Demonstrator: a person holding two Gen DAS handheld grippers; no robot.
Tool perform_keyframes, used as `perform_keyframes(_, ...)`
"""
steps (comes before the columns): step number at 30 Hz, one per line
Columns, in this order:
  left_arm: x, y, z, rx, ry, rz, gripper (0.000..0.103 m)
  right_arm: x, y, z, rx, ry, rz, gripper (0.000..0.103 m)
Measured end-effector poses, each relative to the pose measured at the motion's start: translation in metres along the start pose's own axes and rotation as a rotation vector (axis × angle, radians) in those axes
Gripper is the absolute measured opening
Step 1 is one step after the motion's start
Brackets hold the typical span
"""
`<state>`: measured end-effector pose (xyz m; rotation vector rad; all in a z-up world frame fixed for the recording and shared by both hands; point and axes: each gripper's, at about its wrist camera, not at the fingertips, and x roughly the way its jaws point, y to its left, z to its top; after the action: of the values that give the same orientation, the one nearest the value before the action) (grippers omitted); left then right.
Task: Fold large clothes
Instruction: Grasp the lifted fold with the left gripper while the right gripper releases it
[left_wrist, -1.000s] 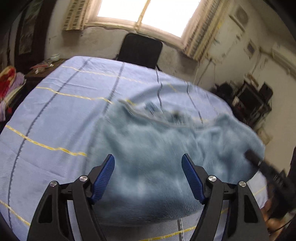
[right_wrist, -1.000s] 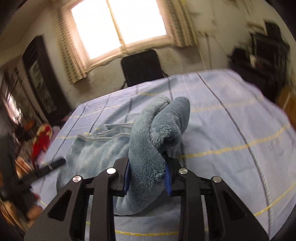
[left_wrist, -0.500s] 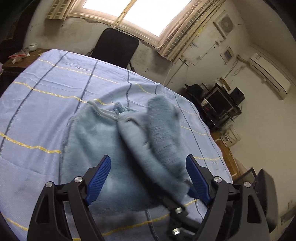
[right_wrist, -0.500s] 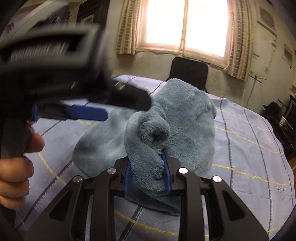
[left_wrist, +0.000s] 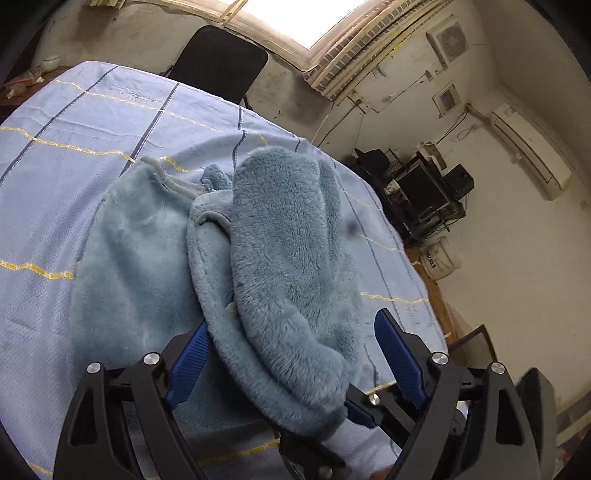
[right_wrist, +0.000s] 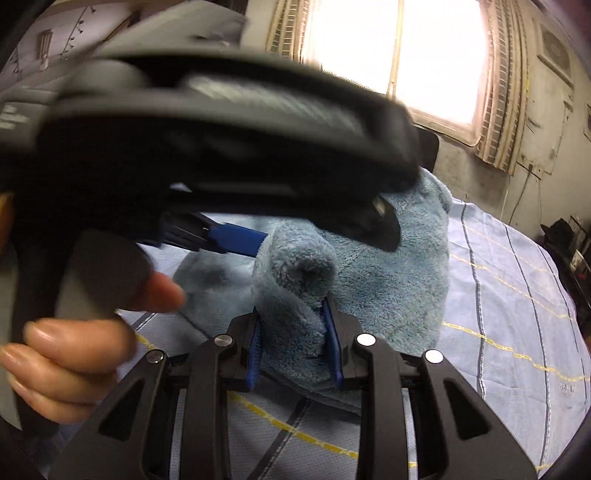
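R gripper (right_wrist: 295, 339) is clamped tight on a rolled bunch of the blue fleece garment (right_wrist: 391, 280); fabric fills the narrow gap betw. both blue pads and bulges up above them. L gripper (left_wrist: 291, 354) is spread wide, gripping nothing. A fold of the garment (left_wrist: 280, 258) droops betw. its fingers and lies against the left-hand pad; the other pad stands clear of the cloth.

Garment lies on the striped bedsheet (left_wrist: 74, 122), one half flat, the other doubled over on top of it.

L wrist view only: the garment's full outline, its hem w/ pale trim at the far end, a black chair (left_wrist: 218, 62) beyond the far edge of the bedsheet, an AC unit (left_wrist: 532, 147) high on the wall. R gripper's tips peek from under the fold, near bottom.

R wrist view only: L gripper's blurred body (right_wrist: 207, 147) just above the garment, close to the lens, w/ a person's hand (right_wrist: 74, 350) round its handle.
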<state>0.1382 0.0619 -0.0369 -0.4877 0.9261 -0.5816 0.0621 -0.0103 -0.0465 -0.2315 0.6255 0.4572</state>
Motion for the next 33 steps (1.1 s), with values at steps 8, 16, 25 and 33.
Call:
perform_keyframes(8,0.012,0.015,0.004,-0.023,0.022,-0.043,0.038,0.0,-0.005,-0.002,-0.003,0.012,0.024,0.036)
perform_keyframes(16,0.005,0.017,0.005,-0.023,-0.001,-0.046,0.033,-0.021,-0.015,-0.003,-0.045,0.01,0.018,0.051)
perform_keyframes(25,0.002,0.02,0.004,-0.029,-0.006,-0.038,0.033,-0.017,-0.031,-0.01,-0.058,0.029,-0.018,0.057)
perform_keyframes(33,0.003,0.022,0.002,-0.034,-0.006,-0.039,0.033,-0.005,-0.018,-0.023,-0.132,0.039,-0.063,0.057)
